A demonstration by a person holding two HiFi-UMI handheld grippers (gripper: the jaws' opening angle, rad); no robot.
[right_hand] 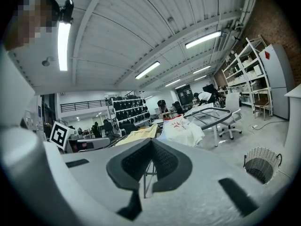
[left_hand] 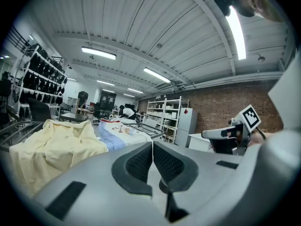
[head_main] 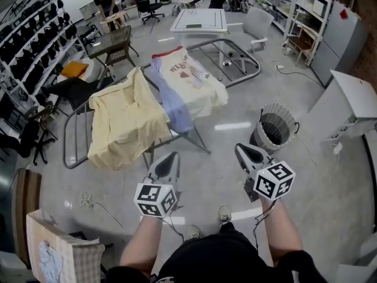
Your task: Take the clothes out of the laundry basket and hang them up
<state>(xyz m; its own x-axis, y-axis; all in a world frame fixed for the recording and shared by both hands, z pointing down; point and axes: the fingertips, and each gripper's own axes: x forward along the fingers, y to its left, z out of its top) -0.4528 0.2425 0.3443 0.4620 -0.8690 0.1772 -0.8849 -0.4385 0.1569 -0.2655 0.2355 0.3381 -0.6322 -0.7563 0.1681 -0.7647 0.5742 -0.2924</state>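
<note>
Empty basket (head_main: 275, 127), clothes (head_main: 126, 119) on rack (head_main: 232, 58)

There are three garments (head_main: 126, 119), one laundry basket (head_main: 266, 138), one drying rack (head_main: 257, 69).

Black top (head_main: 221, 255); L claw (head_main: 171, 155), R claw (head_main: 239, 148) grey w/ b&w marker cubes (head_main: 156, 199).

I can read no words or numbers anywhere. The white shirt (head_main: 197, 90) on the drying rack (head_main: 250, 61) carries a reddish print too small to read. The cubes (head_main: 156, 198) on my left gripper (head_main: 171, 157) and right gripper (head_main: 243, 148) show only square patterns.
</note>
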